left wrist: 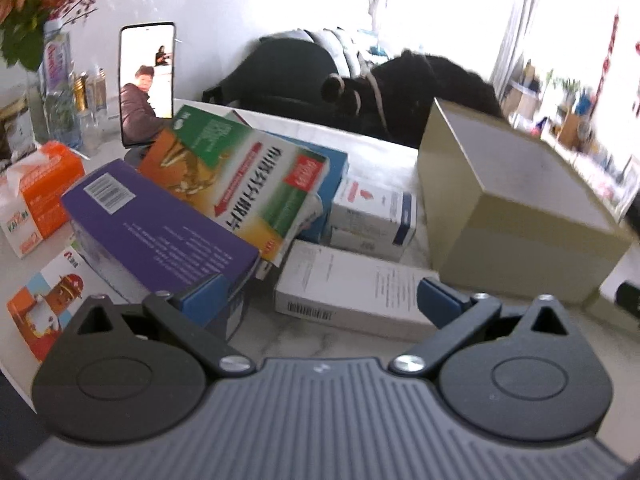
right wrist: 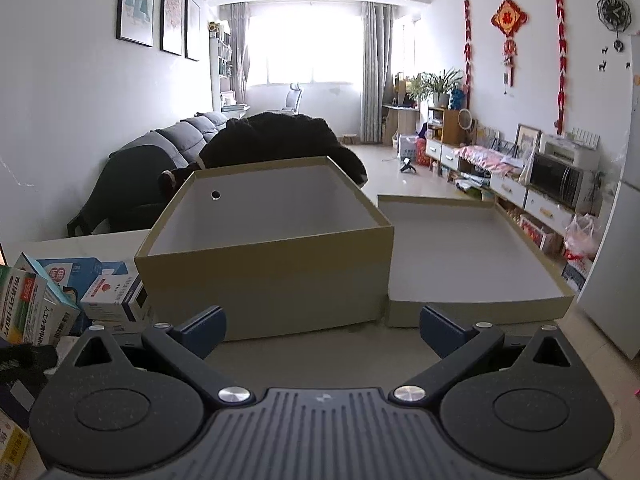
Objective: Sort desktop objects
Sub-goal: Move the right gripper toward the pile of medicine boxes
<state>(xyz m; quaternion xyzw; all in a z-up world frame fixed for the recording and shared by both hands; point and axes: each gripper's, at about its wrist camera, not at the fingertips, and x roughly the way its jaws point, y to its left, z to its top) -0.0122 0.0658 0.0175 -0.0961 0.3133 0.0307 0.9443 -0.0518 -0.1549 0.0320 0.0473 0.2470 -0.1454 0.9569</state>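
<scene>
Heaped medicine boxes (left wrist: 256, 184) on the table (left wrist: 384, 152) beside an empty carton (right wrist: 264, 240); left gripper (left wrist: 320, 300) and right gripper (right wrist: 322, 328) jaws spread, holding nothing. Risk: toppling the leaning stack.

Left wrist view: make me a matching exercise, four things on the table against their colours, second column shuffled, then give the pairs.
Things:
1. tissue pack
2. long box with the barcode at its far end
3. large open box
4. flat carton between the open fingers of the left gripper

Colours:
A. tan
B. white
C. orange
D. purple

Pairs: 1-C, 2-D, 3-A, 4-B
</scene>
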